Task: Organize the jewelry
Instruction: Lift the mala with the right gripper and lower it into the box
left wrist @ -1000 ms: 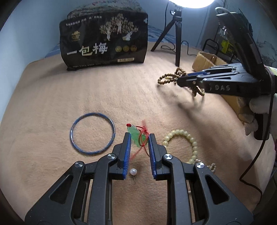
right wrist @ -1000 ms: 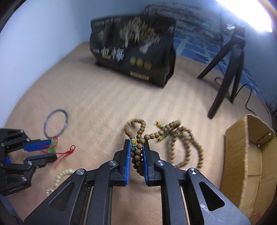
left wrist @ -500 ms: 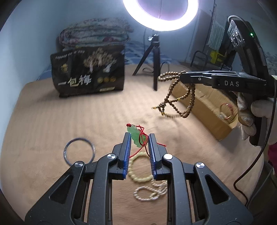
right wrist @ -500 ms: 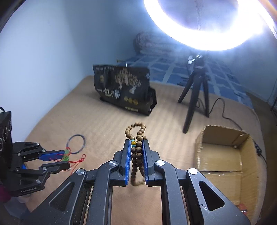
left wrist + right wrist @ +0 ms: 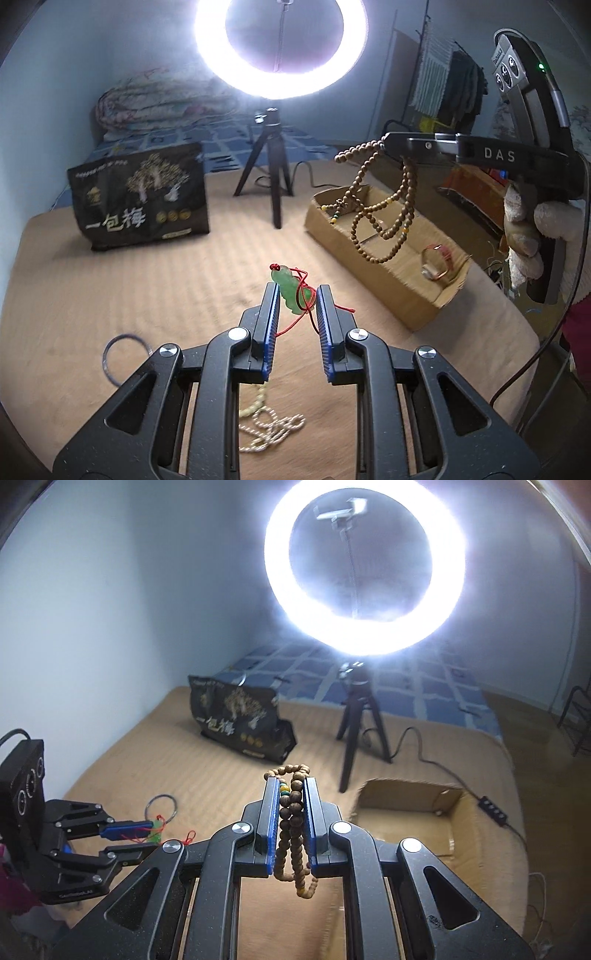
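Both grippers lifted, each holding jewelry

Left gripper [image 5: 294, 295] clamps a green jade pendant [image 5: 291, 291]; right gripper [image 5: 290, 786] clamps a wooden bead strand [image 5: 291, 812] near the cardboard box [image 5: 454, 834].

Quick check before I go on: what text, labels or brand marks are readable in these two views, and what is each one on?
"DAS": white letters on the side of the right claw.
"一包梅": large white characters on the black bag.
Small line along the bag's top edge, and the strip under its gold medallions: too small to read.
White lettering low on the left claw body in the right wrist view: too blurred to read.
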`<state>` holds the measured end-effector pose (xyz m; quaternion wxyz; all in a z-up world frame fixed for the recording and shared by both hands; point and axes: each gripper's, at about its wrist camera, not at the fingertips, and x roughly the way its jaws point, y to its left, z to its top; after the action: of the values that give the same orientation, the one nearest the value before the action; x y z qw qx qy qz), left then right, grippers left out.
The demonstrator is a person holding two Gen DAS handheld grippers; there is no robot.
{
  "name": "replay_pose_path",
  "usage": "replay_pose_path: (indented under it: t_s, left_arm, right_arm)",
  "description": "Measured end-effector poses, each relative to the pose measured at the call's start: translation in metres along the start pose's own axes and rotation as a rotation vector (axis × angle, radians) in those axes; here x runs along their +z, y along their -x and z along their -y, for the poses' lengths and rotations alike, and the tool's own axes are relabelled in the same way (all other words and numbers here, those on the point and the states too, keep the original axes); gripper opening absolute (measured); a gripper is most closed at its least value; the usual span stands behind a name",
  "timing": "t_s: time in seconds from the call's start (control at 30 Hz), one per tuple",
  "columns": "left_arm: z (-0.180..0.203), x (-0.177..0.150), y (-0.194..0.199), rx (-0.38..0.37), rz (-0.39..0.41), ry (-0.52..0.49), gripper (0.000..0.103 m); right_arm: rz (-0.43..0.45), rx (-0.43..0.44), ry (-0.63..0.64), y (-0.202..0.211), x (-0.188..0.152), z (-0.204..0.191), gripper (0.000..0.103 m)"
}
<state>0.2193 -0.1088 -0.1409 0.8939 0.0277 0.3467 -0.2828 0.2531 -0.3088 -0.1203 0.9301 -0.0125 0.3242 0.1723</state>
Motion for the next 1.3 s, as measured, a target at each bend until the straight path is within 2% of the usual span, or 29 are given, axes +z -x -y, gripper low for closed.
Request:
replay_pose_path:
  t_s: [0.27, 0.73, 1.03, 1.3]
  left_arm:
    - [0.032, 0.020, -0.020, -0.047, 0.013, -0.030, 0.019]
    - [0.089, 0.040, -0.076, -0.131, -0.023, -0.028, 0.019]
    - [0.119, 0.035, -0.108, -0.146, -0.080, -0.058, 0.019]
    - [0.128, 0.026, -0.121, -0.148, -0.120, -0.075, 0.019]
  right_arm:
    - [0.037, -0.067, -0.038, 0.020, 0.011, 0.038, 0.011]
    - [-0.015, -0.158, -0.142, 0.006, -0.010, 0.108, 0.011]
    - [-0.058, -0.149, -0.216, -0.009, -0.027, 0.138, 0.011]
    - [-0.088, -0.147, -0.219, -0.019, -0.034, 0.141, 0.011]
